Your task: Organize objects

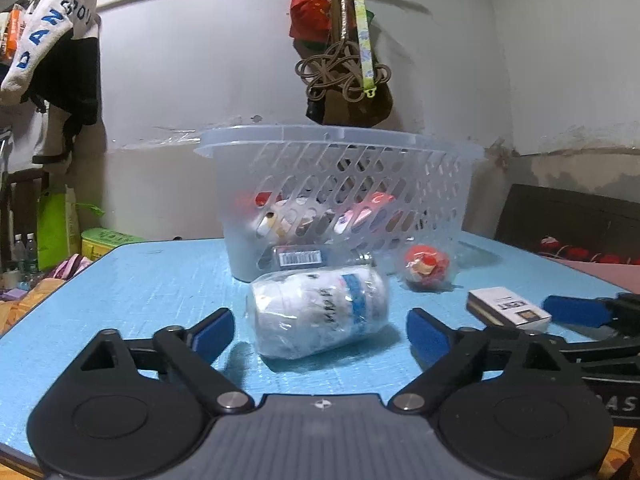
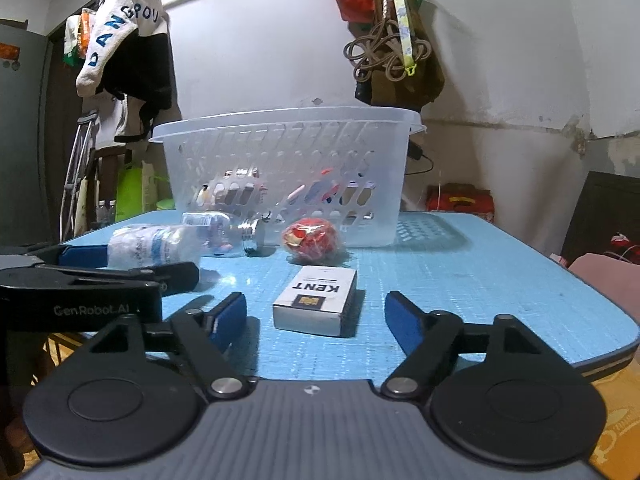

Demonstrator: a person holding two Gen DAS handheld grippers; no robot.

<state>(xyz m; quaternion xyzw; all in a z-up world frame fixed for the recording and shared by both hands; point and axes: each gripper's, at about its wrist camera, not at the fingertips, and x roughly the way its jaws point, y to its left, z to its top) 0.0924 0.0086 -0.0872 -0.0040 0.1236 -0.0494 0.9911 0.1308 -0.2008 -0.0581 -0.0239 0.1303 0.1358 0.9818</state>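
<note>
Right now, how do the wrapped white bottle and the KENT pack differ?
The wrapped white bottle is a rounded cylinder on its side in crinkled clear plastic; the KENT pack is a flat-sided box lying flat. The bottle sits before the open left gripper, the pack before the open right gripper. Both lie on the blue table, outside the basket.
</note>
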